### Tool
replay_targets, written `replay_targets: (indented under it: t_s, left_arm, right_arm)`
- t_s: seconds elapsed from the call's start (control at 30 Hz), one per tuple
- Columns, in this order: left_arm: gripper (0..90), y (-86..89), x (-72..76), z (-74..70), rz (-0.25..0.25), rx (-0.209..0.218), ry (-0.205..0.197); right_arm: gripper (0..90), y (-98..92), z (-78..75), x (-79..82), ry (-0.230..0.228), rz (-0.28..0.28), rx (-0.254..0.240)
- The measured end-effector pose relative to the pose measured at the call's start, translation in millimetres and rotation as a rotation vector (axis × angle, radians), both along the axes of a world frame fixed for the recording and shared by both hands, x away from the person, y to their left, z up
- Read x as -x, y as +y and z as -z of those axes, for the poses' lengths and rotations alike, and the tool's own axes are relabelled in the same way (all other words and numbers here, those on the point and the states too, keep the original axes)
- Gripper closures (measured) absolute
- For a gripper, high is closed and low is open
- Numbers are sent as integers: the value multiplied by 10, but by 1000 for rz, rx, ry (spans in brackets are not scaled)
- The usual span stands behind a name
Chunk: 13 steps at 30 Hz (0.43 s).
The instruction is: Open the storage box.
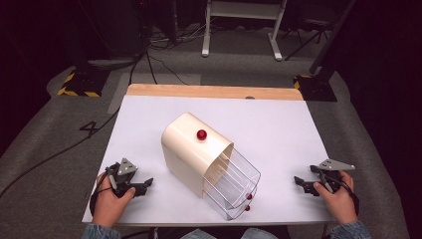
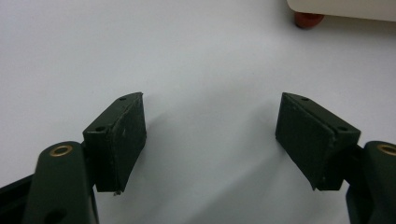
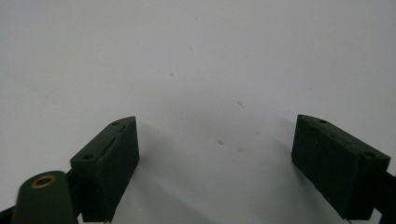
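2 empty claws beside bread box (image 1: 196, 149)

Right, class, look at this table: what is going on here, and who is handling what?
A person sits at a white table with a two-jaw gripper in each hand. The left gripper and the right gripper rest low near the table's front corners, both open and holding nothing. Between them lies a cream container with a red knob, tipped on its side, with clear drawers sliding partly out toward the person.
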<state>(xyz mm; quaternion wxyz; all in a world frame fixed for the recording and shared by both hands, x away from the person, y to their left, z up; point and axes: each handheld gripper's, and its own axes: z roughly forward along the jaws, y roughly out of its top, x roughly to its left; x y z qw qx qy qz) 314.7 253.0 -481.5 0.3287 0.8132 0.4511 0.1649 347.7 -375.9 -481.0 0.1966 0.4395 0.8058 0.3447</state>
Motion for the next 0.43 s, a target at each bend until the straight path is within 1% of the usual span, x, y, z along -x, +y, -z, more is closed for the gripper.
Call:
replay_targets:
  t_s: [0.07, 0.13, 0.43]
  left_arm:
    - [247, -2, 1, 1, 0, 0, -1]
    - [247, -4, 2, 1, 0, -2, -2]
    - [247, -6, 4, 4, 2, -7, -8]
  right_arm:
    - [147, 8, 4, 5, -6, 1, 8]
    - [146, 6, 8, 6, -9, 3, 6]
    - [145, 8, 7, 5, -7, 3, 9]
